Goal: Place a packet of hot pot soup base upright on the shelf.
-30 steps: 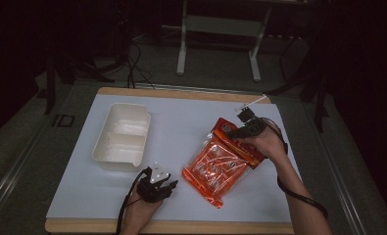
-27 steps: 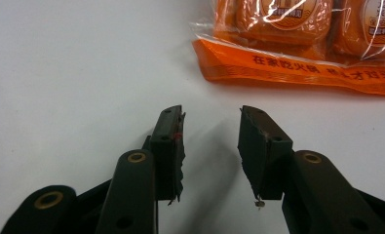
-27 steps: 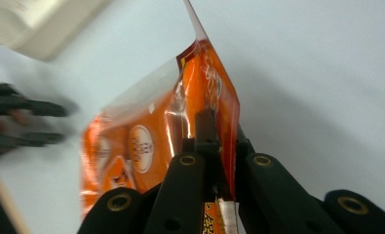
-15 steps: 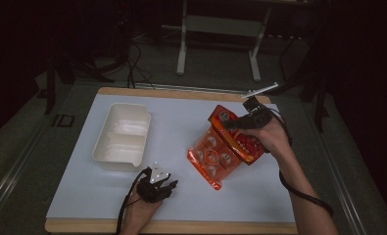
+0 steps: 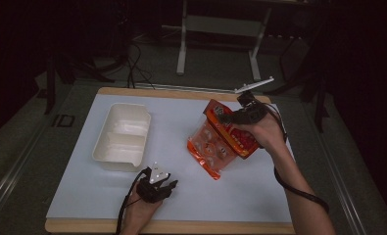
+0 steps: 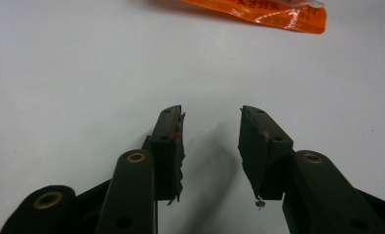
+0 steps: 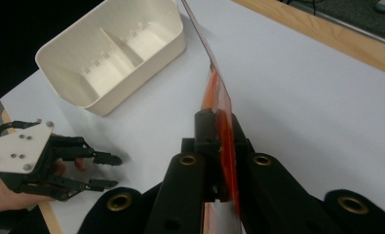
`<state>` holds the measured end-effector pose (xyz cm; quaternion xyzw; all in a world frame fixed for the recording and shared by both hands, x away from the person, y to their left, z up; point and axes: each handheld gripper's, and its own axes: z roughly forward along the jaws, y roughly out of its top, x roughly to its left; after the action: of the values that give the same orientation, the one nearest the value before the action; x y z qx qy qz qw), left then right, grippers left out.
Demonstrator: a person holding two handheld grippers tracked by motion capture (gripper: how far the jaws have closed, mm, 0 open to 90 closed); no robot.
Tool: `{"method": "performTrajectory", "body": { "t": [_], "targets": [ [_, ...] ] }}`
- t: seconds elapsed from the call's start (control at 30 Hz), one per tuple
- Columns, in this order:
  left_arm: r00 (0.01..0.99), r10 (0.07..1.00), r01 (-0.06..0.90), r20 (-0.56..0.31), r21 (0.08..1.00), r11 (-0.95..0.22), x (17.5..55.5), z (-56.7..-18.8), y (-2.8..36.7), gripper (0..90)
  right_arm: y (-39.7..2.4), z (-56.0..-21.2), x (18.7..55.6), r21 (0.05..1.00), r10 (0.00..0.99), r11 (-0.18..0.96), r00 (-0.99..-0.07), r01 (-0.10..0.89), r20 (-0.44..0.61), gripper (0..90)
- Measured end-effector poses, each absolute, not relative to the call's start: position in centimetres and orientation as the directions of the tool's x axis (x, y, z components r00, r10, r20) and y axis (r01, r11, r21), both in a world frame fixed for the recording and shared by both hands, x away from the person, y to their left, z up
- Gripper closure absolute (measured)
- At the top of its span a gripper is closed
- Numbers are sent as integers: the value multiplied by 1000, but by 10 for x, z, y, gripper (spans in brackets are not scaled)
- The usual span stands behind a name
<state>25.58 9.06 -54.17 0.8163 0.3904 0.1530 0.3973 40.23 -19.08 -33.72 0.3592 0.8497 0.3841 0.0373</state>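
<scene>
Orange snack pouch (image 5: 220, 142): light, limp, slippery film, likely to sag; best pinched at sealed top edge. Right tool (image 5: 229, 116) clamped on that edge; left tool (image 5: 170, 184) parted, empty, on tabletop (image 5: 181, 117).

From my high view the print on the orange packet (image 5: 215, 147) is too small to read. My left gripper view cuts the packet off at the top edge. My right hand (image 5: 262, 132) hides the packet's upper right corner.
</scene>
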Motion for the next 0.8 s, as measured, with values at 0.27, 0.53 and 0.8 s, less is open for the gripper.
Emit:
{"method": "performTrajectory", "body": {
  "t": [0.27, 0.53, 0.8],
  "targets": [
    [648, 760, 516, -59, 768, -380, 256, -542, 91, 609, -184, -334, 401, 695, 636, 444, -745, 566, 201, 898],
    [646, 761, 515, -59, 769, -378, 256, -542, 91, 605, -170, -329, 400, 717, 625, 443, -759, 538, 183, 897],
    [648, 760, 515, -56, 767, -382, 256, -542, 91, 604, -155, -327, 398, 727, 615, 456, -772, 514, 161, 898]
  ]
}}
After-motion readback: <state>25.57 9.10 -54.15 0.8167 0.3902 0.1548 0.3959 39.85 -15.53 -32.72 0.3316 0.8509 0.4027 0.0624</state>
